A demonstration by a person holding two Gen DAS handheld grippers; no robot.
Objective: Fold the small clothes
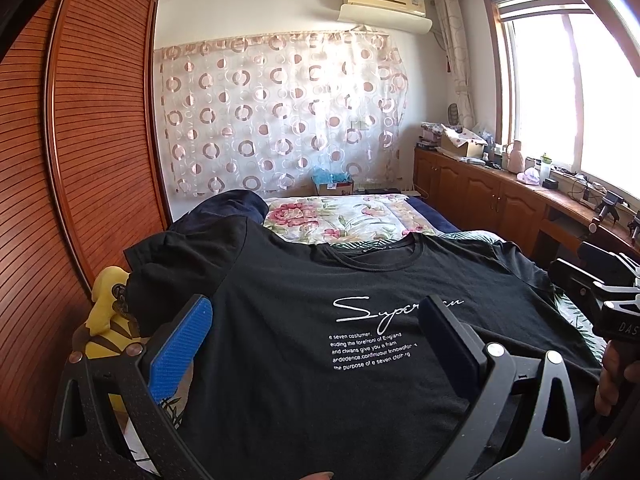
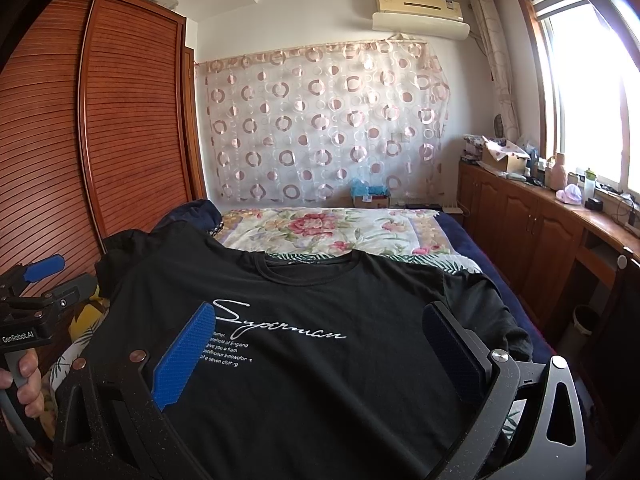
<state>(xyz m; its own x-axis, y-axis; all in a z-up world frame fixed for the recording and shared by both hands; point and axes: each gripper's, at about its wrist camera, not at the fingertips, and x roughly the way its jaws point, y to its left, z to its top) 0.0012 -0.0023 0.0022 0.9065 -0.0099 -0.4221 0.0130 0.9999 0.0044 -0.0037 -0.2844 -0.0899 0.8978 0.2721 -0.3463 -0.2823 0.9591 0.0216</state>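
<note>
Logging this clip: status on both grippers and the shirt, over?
Left hand-held gripper open, right hand-held gripper open, both above the shirt. Shirt flat, print up, unfolded. Yellow toy by its left sleeve.

A yellow plush toy [image 1: 106, 320] lies beside the louvred wardrobe [image 1: 100, 120].

Matt black cotton-like shirt [image 1: 320, 360] with white print, ribbed blue rubbery pad [image 1: 180, 348] on speckled black plastic left gripper [image 1: 316, 344], slatted glossy wood wardrobe [image 1: 92, 128], sheer patterned curtain [image 1: 280, 112], floral cloth bedspread [image 1: 340, 216]
</note>
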